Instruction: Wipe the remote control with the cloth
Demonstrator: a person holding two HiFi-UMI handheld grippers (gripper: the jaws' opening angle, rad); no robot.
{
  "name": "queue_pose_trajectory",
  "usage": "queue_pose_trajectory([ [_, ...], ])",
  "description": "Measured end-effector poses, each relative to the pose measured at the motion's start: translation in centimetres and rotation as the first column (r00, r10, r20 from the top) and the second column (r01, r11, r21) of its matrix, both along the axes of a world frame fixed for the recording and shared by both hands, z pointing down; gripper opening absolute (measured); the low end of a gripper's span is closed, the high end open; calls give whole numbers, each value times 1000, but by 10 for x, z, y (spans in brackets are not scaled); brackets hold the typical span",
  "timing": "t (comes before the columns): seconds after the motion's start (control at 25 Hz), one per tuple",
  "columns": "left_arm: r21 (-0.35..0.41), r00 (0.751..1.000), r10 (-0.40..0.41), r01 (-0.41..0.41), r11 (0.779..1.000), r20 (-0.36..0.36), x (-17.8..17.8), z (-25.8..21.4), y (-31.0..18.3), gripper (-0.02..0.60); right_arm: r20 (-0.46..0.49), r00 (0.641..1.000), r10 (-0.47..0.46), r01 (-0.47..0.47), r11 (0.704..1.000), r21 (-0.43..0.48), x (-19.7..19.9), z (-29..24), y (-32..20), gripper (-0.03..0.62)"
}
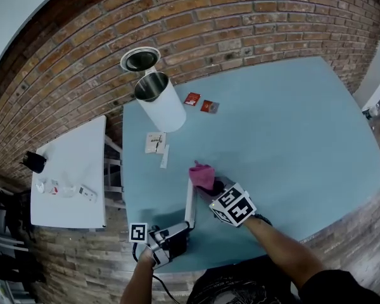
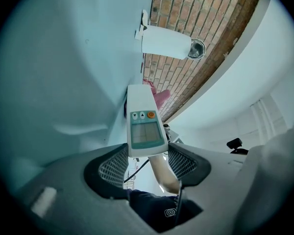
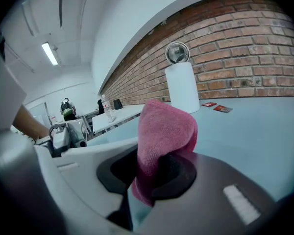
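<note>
My left gripper (image 1: 177, 234) is shut on the near end of a long white remote control (image 1: 190, 202), held above the blue table's front edge. In the left gripper view the remote (image 2: 144, 124) runs away from the jaws, screen and buttons facing the camera. My right gripper (image 1: 216, 189) is shut on a pink cloth (image 1: 202, 175), which sits at the remote's far end. In the right gripper view the cloth (image 3: 164, 138) stands up folded between the pads, and the left gripper (image 3: 63, 136) shows at the left.
A white cylindrical bin (image 1: 159, 100) with a metal lid ring stands at the back of the blue table (image 1: 291, 125). Small red packets (image 1: 201, 102) and white paper slips (image 1: 156, 145) lie near it. A small white side table (image 1: 69, 176) with small items stands at the left. A brick wall runs behind.
</note>
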State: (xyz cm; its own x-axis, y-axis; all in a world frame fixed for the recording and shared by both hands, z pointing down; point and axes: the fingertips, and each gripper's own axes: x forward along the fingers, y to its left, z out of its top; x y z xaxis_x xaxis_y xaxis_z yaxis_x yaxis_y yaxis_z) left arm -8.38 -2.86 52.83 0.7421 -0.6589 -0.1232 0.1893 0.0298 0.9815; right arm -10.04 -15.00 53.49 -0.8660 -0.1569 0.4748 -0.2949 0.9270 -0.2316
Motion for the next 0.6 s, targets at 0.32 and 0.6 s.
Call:
queue_pose_trajectory([
  [0.32, 0, 999, 37, -37, 999, -10, 0, 0, 2, 242, 26, 1000, -9, 10, 999, -31, 7, -4, 31, 69],
  [0.6, 13, 996, 83, -83, 996, -13, 3, -3, 3, 242, 31, 1000, 8, -7, 999, -35, 10, -5, 52, 69],
])
